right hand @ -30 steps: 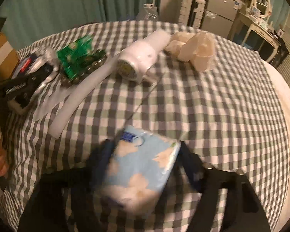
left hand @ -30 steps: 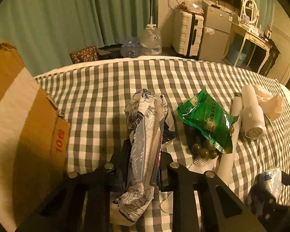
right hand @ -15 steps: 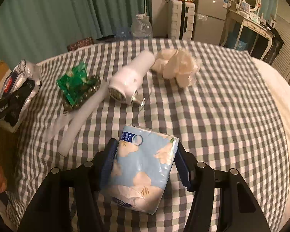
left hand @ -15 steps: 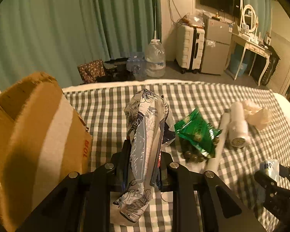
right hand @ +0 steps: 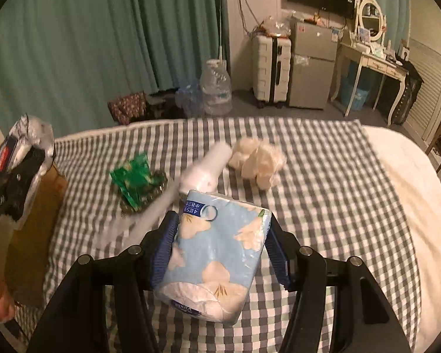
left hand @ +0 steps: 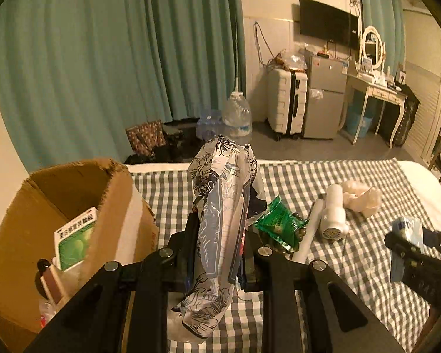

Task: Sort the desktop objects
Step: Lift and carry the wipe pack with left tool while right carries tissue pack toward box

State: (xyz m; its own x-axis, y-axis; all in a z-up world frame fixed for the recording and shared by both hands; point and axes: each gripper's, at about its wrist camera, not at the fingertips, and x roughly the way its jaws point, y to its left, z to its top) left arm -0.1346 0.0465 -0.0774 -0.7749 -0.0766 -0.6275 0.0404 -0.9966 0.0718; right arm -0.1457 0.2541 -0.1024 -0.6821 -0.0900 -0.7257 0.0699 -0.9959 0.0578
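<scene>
**Both grippers loaded, held above the checked bed**

Left gripper (left hand: 217, 253): jaws pinched on a crinkled silver-white foil pouch with a dark floral print (left hand: 220, 214), standing upright between the pads, its top above the fingertips. Right gripper (right hand: 220, 244): blue pads clamped on both sides of a light-blue soft pack of tissues with cream flower print (right hand: 217, 259); small blue label at its top edge, characters too small to read, lettering at the bottom upside down.

Room: the grey-and-white checked cover (right hand: 323, 194) is bare to the right of the tissue pack out to the white edge. An open brown cardboard box (left hand: 114, 206) sits at the bed's left edge, just beside the left gripper.

On the cover: a green foil sachet (right hand: 133, 181) lying over dark beads, a white cylinder (left hand: 333, 214), a long white tube beside it, a crumpled white plastic bag (right hand: 258, 158).

Only the left wrist view looks into the box: a green-and-white carton with printed characters (left hand: 76, 238), unreadable. Only the right wrist view shows red on the pouch's side.
</scene>
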